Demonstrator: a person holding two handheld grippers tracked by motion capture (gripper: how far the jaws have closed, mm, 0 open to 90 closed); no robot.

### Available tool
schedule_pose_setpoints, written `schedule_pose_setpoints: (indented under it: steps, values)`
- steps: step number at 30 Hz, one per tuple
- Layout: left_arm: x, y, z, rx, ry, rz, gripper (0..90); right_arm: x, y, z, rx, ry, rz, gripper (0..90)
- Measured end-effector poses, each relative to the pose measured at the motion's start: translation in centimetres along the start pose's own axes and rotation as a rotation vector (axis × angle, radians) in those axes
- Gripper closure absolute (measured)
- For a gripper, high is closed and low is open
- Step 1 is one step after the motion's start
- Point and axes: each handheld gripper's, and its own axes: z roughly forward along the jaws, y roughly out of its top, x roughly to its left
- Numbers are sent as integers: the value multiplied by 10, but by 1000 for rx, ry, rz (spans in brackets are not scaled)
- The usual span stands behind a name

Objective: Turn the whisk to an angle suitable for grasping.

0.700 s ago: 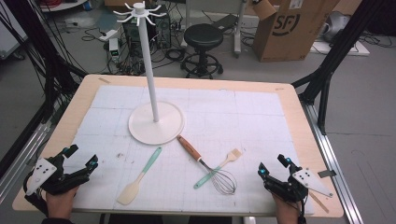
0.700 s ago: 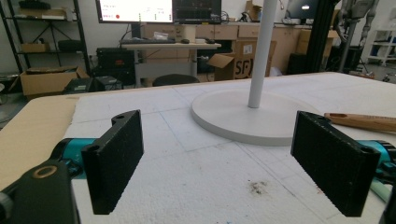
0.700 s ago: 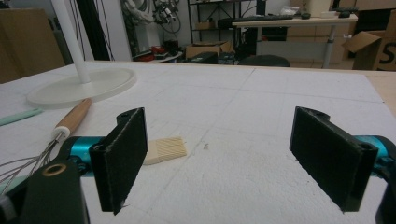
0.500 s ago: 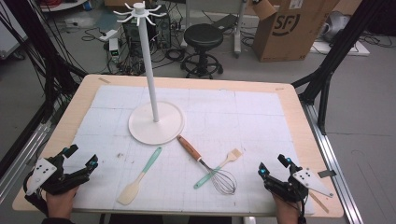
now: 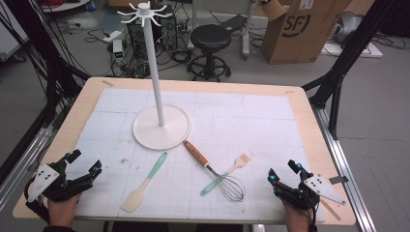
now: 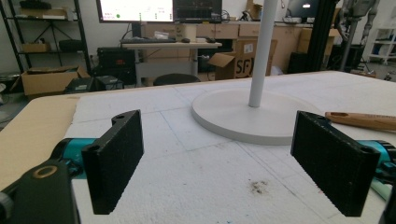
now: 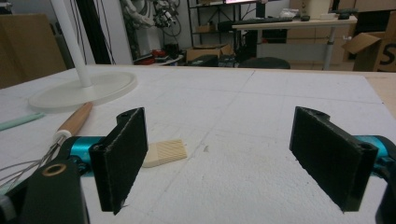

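Both grippers are resting at the near corners of the table (image 5: 309, 125), each with jaws spread wide and gripping nothing. The left gripper (image 5: 83, 170) is sitting at the near left, angled inward toward the white hook stand (image 5: 162, 126); the right gripper (image 5: 282, 172) is sitting at the near right, pointing toward the utensils. Lying between them are the spatula (image 5: 145, 183) with its mint handle, the wooden-handled whisk (image 5: 212, 170) and the small pastry brush (image 5: 227, 173). The brush is crossing the whisk's wires (whether touching or merely overlapping cannot be told from above). Likely risk: a grip on either of the crossed pair may be dragging the other along, since the two are lying tangled. A second risk is the tall stand tipping if a utensil is knocking its pole (image 5: 153, 67) while being raised to the hooks. In the right gripper view the brush head (image 7: 164, 152) is lying just beyond the left-hand jaw.
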Motion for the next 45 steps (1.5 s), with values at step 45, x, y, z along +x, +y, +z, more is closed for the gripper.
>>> schedule_pose_setpoints:
  steps: [45]
  values:
    - [1,0,0,3,-7,-13,191,133,56,159,585,350,-316,226]
